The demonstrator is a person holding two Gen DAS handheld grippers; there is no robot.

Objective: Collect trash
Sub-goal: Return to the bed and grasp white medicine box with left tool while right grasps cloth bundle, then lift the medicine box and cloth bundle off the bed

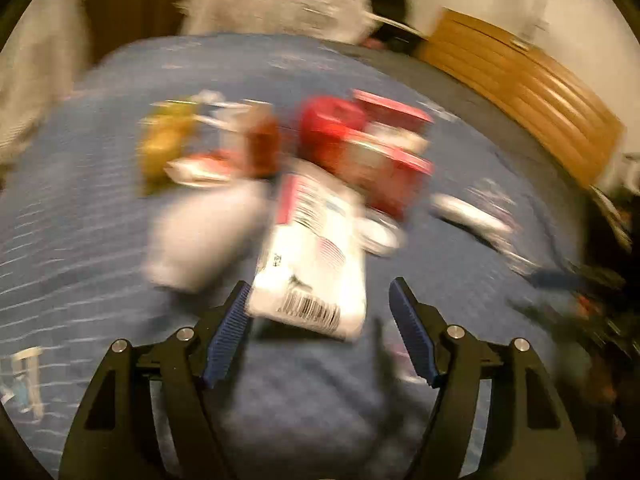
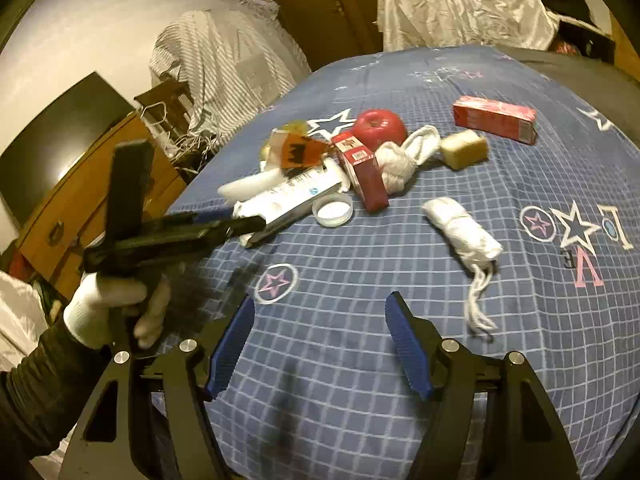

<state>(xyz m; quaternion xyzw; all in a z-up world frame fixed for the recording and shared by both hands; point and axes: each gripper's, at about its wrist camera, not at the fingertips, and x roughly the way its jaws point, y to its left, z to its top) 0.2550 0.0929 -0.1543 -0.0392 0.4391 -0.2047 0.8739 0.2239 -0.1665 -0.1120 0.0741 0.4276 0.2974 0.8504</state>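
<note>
Trash lies in a loose heap on the blue checked bedspread (image 2: 360, 280): a long white box (image 2: 288, 204) with a barcode, a small red carton (image 2: 362, 172), a white lid (image 2: 333, 209), an orange wrapper (image 2: 302, 152), and mixed in with them a red apple (image 2: 379, 124), a yellow sponge (image 2: 464, 148) and bundles of white cord (image 2: 462, 228). A second red box (image 2: 494, 118) sits apart, farther back.

The left gripper (image 1: 320, 312) hangs over the near end of the white box (image 1: 312, 264), its jaws released; the box end appears between them, but the pads do not seem to press on it, and blur makes contact hard to judge. The right gripper (image 2: 320, 316) is spread over bare bedspread with nothing between its fingers, the nearest piece being the cord bundle.

The risks look plain. The box lies partly over the lid and other scraps, so a pinch at one end could drag or scatter the pile. The soft bedding may give under the box and spoil the grip. The apple and sponge could also be mistaken for rubbish.
</note>
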